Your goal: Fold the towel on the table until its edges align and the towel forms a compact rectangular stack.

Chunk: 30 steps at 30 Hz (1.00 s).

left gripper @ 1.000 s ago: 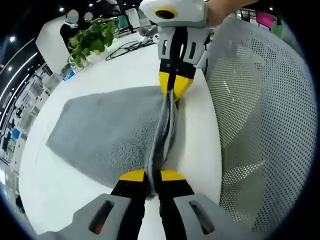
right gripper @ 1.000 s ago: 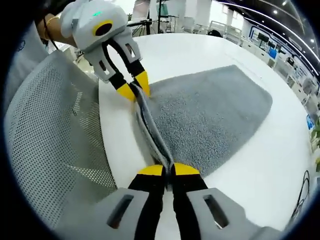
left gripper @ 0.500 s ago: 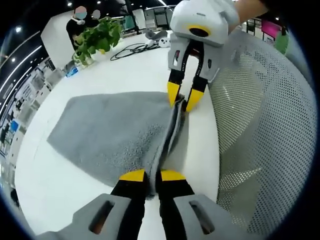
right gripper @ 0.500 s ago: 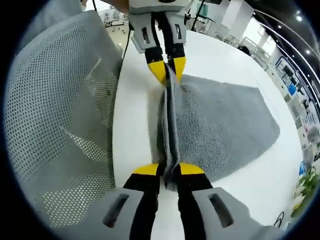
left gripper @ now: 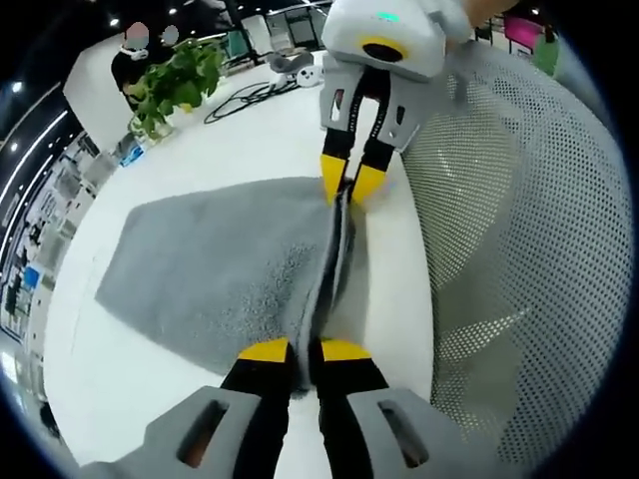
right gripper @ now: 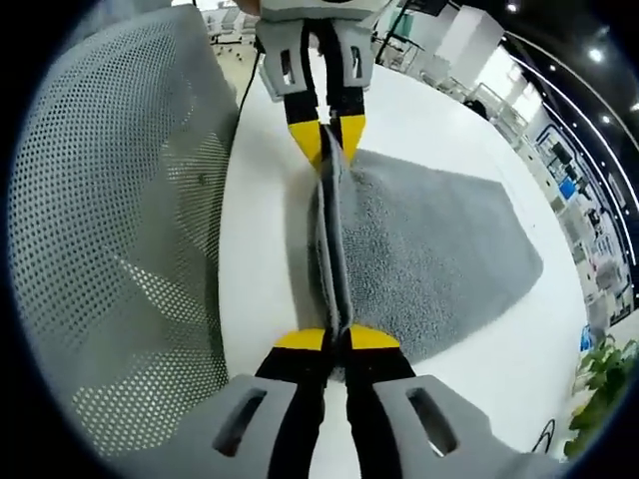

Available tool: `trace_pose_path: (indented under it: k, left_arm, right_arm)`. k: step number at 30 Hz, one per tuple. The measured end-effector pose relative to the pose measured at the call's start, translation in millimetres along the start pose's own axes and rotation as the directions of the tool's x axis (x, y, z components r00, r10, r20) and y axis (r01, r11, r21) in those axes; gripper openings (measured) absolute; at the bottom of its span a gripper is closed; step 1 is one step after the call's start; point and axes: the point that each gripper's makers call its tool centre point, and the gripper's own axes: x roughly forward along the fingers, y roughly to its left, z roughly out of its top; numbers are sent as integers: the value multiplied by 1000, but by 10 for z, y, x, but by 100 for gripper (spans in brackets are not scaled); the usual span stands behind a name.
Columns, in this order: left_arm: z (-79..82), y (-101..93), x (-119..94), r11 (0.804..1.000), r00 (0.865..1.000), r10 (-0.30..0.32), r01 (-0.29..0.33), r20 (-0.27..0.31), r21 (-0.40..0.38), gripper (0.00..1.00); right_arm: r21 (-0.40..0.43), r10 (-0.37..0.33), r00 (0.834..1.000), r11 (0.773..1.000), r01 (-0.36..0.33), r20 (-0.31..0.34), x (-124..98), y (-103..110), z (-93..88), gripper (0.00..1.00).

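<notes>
A: Towel (left gripper: 230, 274) lies on the white surface (left gripper: 240, 130), its near edge raised in a ridge between the two tongs. Left tongs (left gripper: 305, 351) pinched tight on one end of that edge; right tongs (left gripper: 349, 186) clamped on the far end.

B: Agreed. In the right gripper view the right tongs (right gripper: 336, 339) grip the doubled hem and the left tongs (right gripper: 327, 140) hold the other corner. Towel (right gripper: 429, 249) spreads off to one side of the line between them.

A: Handling guess: soft, light, limp pile. It sags between grips, so corners are the place to hold, edge kept taut.

B: Fuzzy enough not to slip, I'd judge.

A: Left gripper view adds a potted plant (left gripper: 175, 85) and cables (left gripper: 250, 95) beyond the towel. A mesh chair back (left gripper: 519, 220) sits beside the tongs.

B: Right gripper view has that chair (right gripper: 110, 220) closer, with some leaves (right gripper: 597, 399) at the edge.
</notes>
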Motion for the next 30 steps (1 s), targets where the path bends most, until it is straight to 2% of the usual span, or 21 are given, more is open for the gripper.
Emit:
trace_pose_path:
  k: [5, 8, 15, 20, 30]
  left_arm:
    - [6, -128, -60, 999, 1000, -29, 29, 9, -15, 9]
    - [0, -225, -101, 999, 999, -50, 50, 3, 12, 9]
    - [20, -321, -202, 998, 998, -67, 67, 1, 12, 9]
    - [70, -266, -313, 999, 999, -48, 49, 25, -24, 9]
    - [179, -265, -568, 998, 997, -11, 15, 73, -61, 9]
  right_arm:
    - [13, 45, 999, 999, -44, -7, -62, 158, 16, 2]
    - [12, 70, 998, 997, -70, -5, -102, 258, 34, 2]
    - [34, 77, 997, 996, -77, -2, -164, 340, 83, 2]
    - [38, 31, 999, 999, -31, 18, -310, 282, 173, 2]
    - [157, -60, 991, 987, 41, 122, -649, 105, 426, 2]
